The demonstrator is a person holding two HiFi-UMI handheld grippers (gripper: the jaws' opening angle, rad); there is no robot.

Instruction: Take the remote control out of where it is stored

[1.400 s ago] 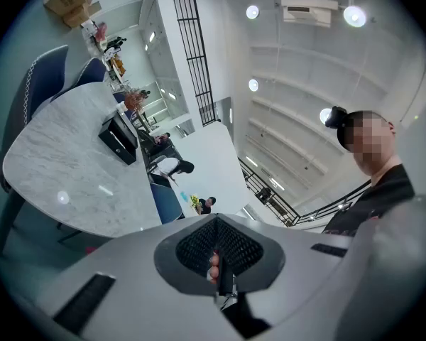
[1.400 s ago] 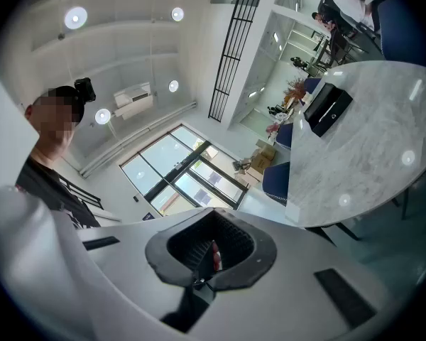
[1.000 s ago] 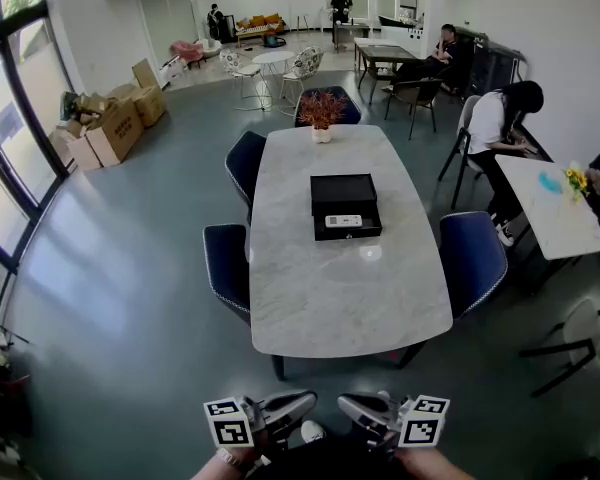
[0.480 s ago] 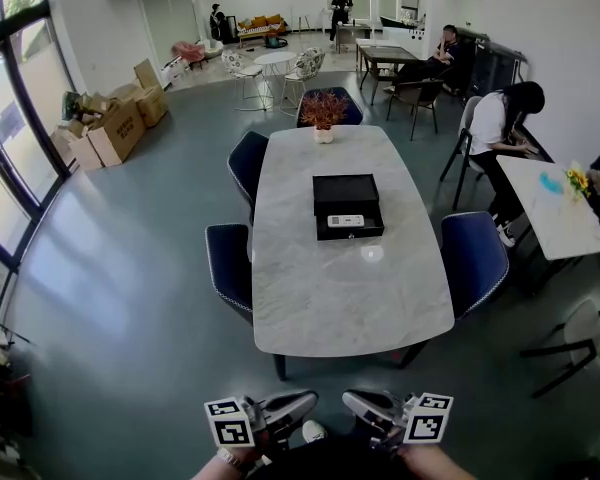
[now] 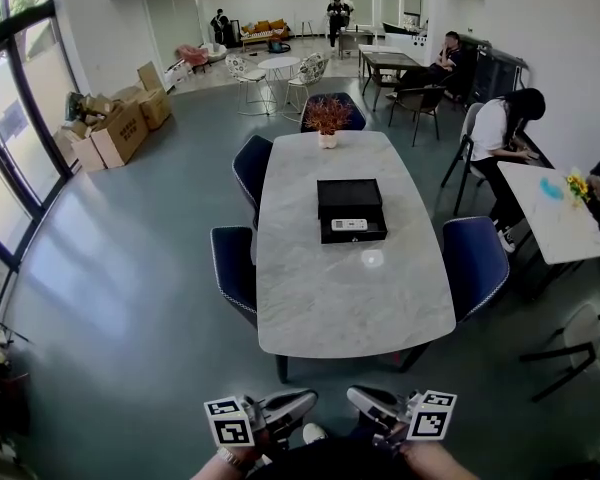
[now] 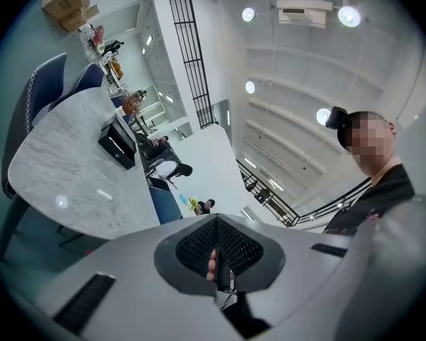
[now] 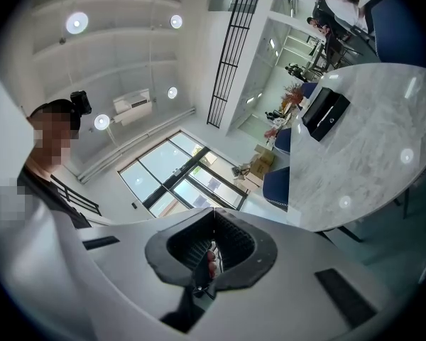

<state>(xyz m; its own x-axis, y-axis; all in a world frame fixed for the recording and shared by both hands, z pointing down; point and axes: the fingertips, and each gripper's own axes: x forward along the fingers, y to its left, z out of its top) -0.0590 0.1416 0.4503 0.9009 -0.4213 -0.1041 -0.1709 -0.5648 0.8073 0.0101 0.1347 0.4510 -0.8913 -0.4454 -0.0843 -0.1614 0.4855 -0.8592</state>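
A white remote control (image 5: 349, 225) lies in the front part of an open black box (image 5: 348, 199) on the middle of a long marble table (image 5: 350, 298). Both grippers are held low and close to the body, well short of the table's near end. The left gripper (image 5: 308, 399) and the right gripper (image 5: 353, 399) are both shut with nothing between their jaws. In the left gripper view, the left gripper (image 6: 214, 220) points upward, with the box (image 6: 118, 145) far off. The right gripper view shows the right gripper (image 7: 211, 216) likewise, the box (image 7: 325, 114) distant.
Blue chairs (image 5: 235, 268) stand along both long sides of the table, and a potted plant (image 5: 327, 118) stands at its far end. A person (image 5: 500, 128) sits at a white side table (image 5: 550, 218) on the right. Cardboard boxes (image 5: 115, 128) are stacked at the left.
The head view has crept slightly forward, so the table and box sit a little lower in the picture. Both grippers stay shut in the same place.
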